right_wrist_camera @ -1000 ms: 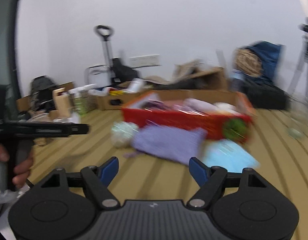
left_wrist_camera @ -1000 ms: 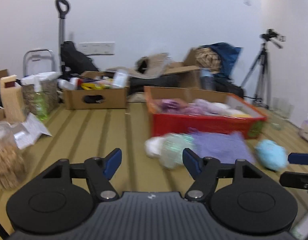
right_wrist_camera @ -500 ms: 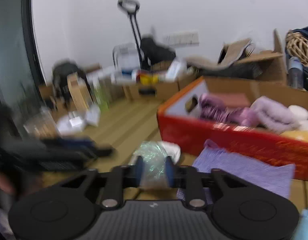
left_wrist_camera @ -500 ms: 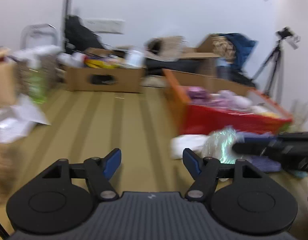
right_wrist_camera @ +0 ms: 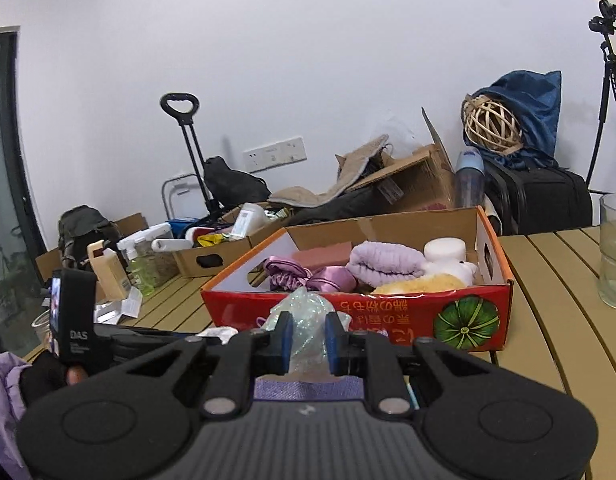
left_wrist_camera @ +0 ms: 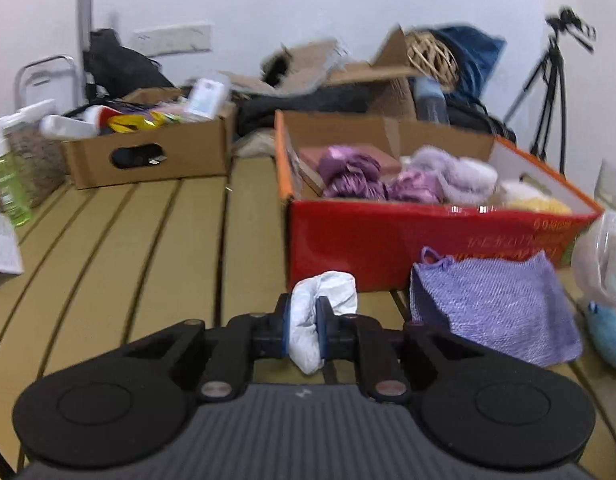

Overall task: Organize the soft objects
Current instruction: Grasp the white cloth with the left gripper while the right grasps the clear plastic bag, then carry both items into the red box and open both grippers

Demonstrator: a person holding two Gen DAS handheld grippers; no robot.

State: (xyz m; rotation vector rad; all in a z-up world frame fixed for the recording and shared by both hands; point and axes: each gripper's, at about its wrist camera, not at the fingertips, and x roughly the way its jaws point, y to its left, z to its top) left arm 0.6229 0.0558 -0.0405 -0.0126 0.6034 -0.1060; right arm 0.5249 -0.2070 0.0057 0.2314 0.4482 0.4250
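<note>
Both views are evenly, softly lit, perhaps from overhead, with only faint shadows under the red box (left_wrist_camera: 427, 240). Fisheye bending curves the table slats (right_wrist_camera: 555, 280) and darkens the corners. The left view is slightly motion-blurred toward its edges; the right is sharper.

Right gripper (right_wrist_camera: 306, 342), lower centre of frame, jaws pinched on a crinkled translucent iridescent plastic bag (right_wrist_camera: 306, 320). Directly behind it, mid-frame: red-sided cardboard box (right_wrist_camera: 391, 320) holding lilac folded towel (right_wrist_camera: 383, 266), purple satin cloth (right_wrist_camera: 304, 274), yellow fluffy item. Clear drinking glass (right_wrist_camera: 613, 252) at right edge on slatted tan table (right_wrist_camera: 547, 280). Left gripper body at lower left.
</note>
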